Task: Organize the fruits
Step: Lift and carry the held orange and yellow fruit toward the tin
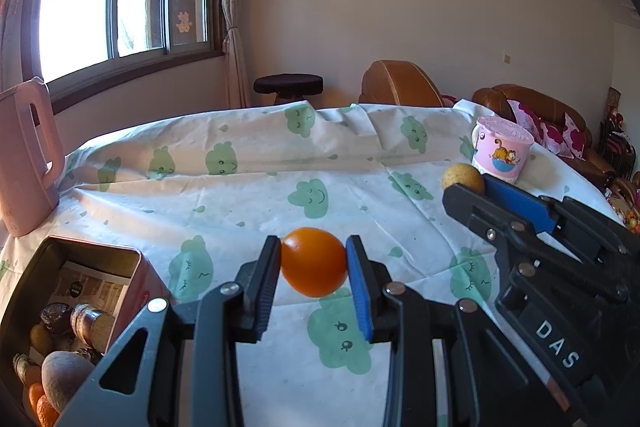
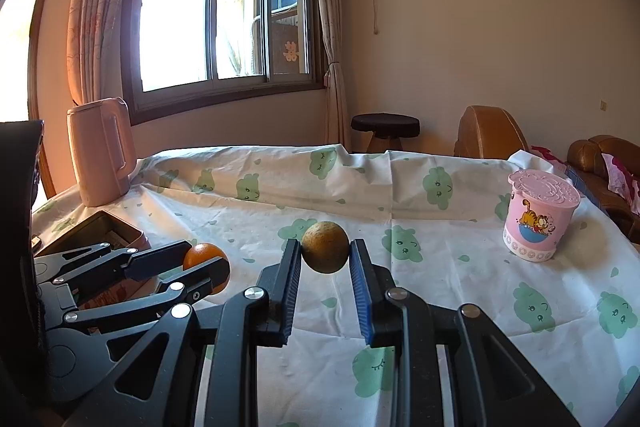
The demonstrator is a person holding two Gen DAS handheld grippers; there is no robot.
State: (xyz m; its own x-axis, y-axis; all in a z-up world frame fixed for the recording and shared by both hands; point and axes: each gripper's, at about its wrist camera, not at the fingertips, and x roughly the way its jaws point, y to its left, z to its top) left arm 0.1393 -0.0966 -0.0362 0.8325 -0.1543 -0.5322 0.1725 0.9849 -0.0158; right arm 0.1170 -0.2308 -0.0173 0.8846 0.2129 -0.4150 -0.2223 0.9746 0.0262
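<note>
My left gripper [image 1: 313, 250] is shut on an orange [image 1: 314, 261] and holds it just above the tablecloth; it also shows in the right wrist view [image 2: 202, 259] at the left. My right gripper [image 2: 325, 250] is shut on a yellow-brown round fruit [image 2: 325, 247] and holds it above the cloth. That fruit shows in the left wrist view [image 1: 462, 178] at the tip of the right gripper. A pink metal box [image 1: 132, 269] at the lower left holds several fruits and other items.
A pink kettle [image 2: 100, 155] stands at the table's far left. A pink cartoon cup with a lid [image 2: 540, 215] stands at the far right. The table is covered by a white cloth with green clouds [image 1: 280, 167]. Brown sofas and a dark stool stand beyond.
</note>
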